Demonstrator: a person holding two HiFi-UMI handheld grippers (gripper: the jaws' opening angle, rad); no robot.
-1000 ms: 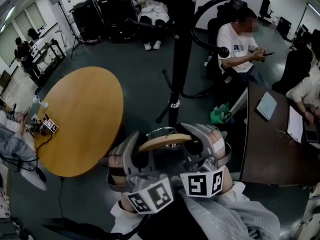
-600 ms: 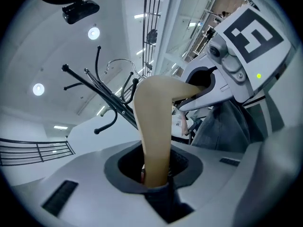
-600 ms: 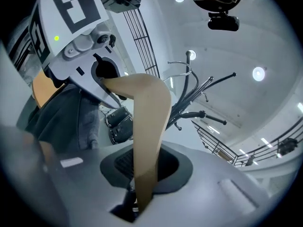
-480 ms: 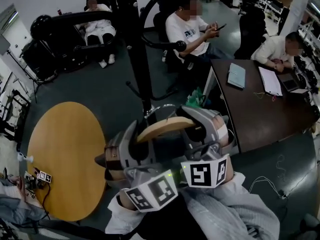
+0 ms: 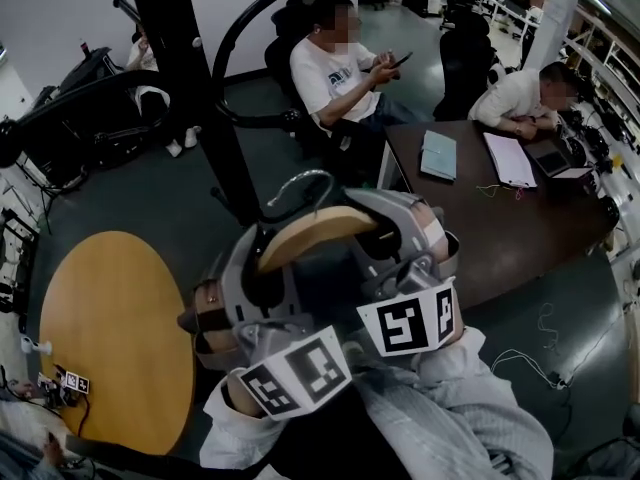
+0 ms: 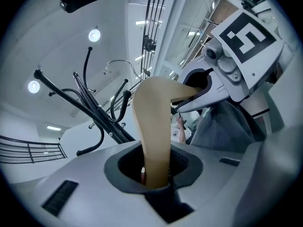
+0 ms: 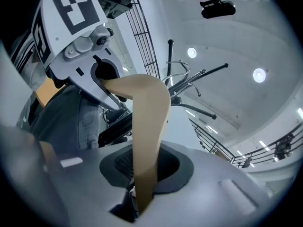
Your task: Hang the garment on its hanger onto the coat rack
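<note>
because the wooden hanger (image 5: 318, 230) must travel level, the left tool (image 5: 258, 268) and the right tool (image 5: 385, 238) each clench one end, the right jaws having just been opening slightly on it. its hook (image 5: 300, 181) points toward the coat rack (image 5: 195, 88) at eleven o'clock, not yet on it.

Evenly bright under round ceiling lights (image 6: 94, 34); fisheye edges bend and darken.

The tan wooden hanger (image 5: 318, 236) lies across from one pair of jaws to the other, one end pinched in each. Its metal hook (image 5: 300, 183) pokes out past the jaws. The grey garment (image 6: 222, 126) droops under it. The black coat rack (image 5: 195, 78) stands beyond the jaws, not touching.
</note>
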